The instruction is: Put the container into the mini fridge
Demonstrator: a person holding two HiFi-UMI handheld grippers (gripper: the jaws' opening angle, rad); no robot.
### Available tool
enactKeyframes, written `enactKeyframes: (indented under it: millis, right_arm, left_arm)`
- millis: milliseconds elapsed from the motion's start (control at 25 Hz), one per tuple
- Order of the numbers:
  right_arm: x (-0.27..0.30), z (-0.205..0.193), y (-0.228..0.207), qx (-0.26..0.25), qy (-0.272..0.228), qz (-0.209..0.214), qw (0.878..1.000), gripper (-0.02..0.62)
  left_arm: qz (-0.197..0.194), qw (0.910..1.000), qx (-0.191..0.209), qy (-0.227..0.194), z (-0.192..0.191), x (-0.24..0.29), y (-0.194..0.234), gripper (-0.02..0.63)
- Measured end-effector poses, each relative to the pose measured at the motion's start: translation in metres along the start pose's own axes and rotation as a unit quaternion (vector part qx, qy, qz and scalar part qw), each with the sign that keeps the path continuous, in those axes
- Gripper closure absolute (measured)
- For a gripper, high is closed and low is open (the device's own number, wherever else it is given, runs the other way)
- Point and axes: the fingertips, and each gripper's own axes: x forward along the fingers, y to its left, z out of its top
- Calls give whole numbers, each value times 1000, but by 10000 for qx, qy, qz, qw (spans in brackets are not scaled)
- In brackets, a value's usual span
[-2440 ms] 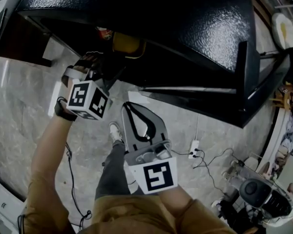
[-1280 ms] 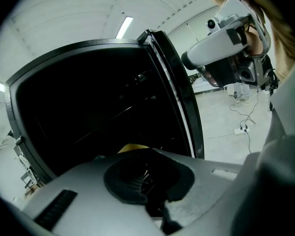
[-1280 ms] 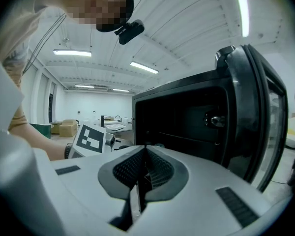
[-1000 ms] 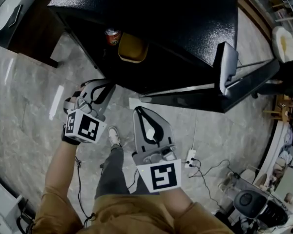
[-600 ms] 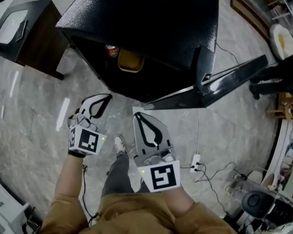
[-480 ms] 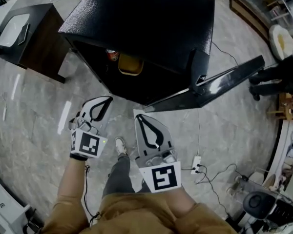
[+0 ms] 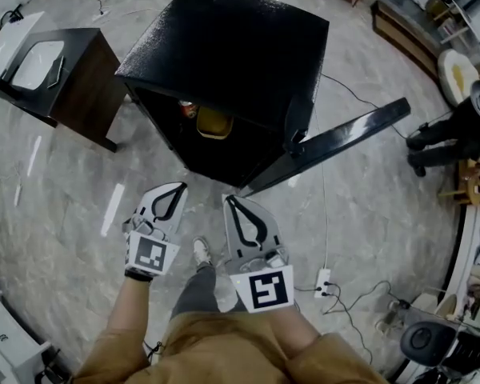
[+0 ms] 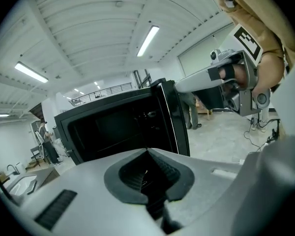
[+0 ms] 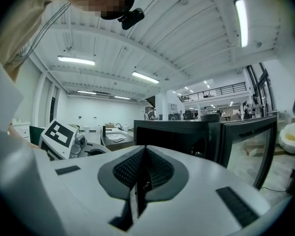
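Both grippers have drawn back from the fridge [image 7: 232, 46] since the earlier frames, in which the left one reached into the opening. The head view has also pulled away, so the whole cabinet now shows.

**Current state**
- Container [image 7: 214, 123]: inside the fridge, on the upper level just behind the front edge. A red can [image 7: 186, 109] stands close on its left; whether the two touch cannot be told.
- Door [image 7: 344, 134]: swung wide open to the right.
- Left hand-held gripper [image 7: 174, 192]: jaws together and empty, held low over the floor [image 7: 64, 206], well apart from the fridge.
- Right hand-held gripper [image 7: 232, 203]: jaws together and empty, just beside the left one and pointing at the opening.

**Handling notes (judgement)**
- The container looks like a small amber tub with rounded, smooth walls. It is probably light and fairly stiff, but slippery under the pads.
- If it needs re-seating, it should be taken across its short width near the rim, where the wall is stiffest. Moderate pressure avoids flexing the sides.
- The approach should be straight from the front, because the can leaves little room on the left.

**Task status (judgement)**
- Placement appears complete.
- The door is not yet closed.
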Motion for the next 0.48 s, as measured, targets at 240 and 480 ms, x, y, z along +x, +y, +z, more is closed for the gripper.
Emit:
enactKeyframes:
  millis: [240,480]
  right_arm:
    - [-30,29,7,-99,-206,76,9997,594]
    - [-56,39,8,-208,-176,174,9995,594]
  left_arm:
    - [65,9999,-111,13,17,-26,-18,604]
    - [183,9997,-133,-110,44,-46,-26,604]
